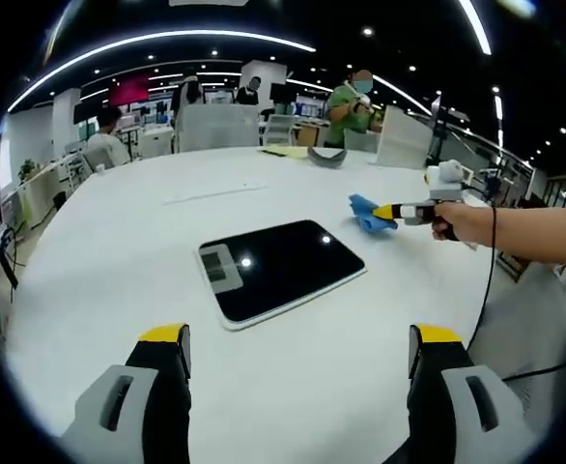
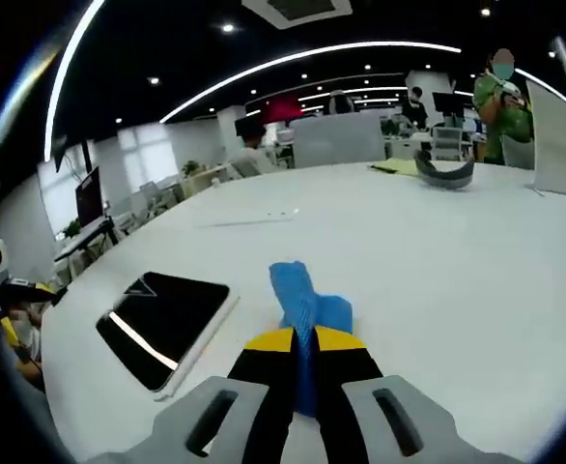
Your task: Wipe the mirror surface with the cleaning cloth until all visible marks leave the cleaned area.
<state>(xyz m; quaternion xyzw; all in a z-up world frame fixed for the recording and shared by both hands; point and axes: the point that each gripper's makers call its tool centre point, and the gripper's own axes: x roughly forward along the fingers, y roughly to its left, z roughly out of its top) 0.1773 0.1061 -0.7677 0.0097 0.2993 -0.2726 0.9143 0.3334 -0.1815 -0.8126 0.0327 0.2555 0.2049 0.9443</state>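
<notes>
Left gripper view: my left tongs [image 1: 297, 350] hang spread and empty over the white round bench [image 1: 119, 251], just short of the dark rectangular white-rimmed mirror [image 1: 281, 269] lying flat, while my right tongs [image 1: 387, 211] hold the crumpled blue cleaning cloth [image 1: 365, 215] well off to its side. Right gripper view: those tongs [image 2: 302, 340] are pinched on the cloth [image 2: 304, 302], with the mirror [image 2: 163, 321] apart from it, so I judge wiping not yet begun.

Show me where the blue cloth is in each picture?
Left gripper view: the blue cloth is right of centre on the white table, pinched by the right hand-held gripper, just right of the mirror.
Right gripper view: the cloth is at bottom centre, clamped in that hand-held gripper, right of the mirror.
Shared landmark: the dark mirror.
</notes>
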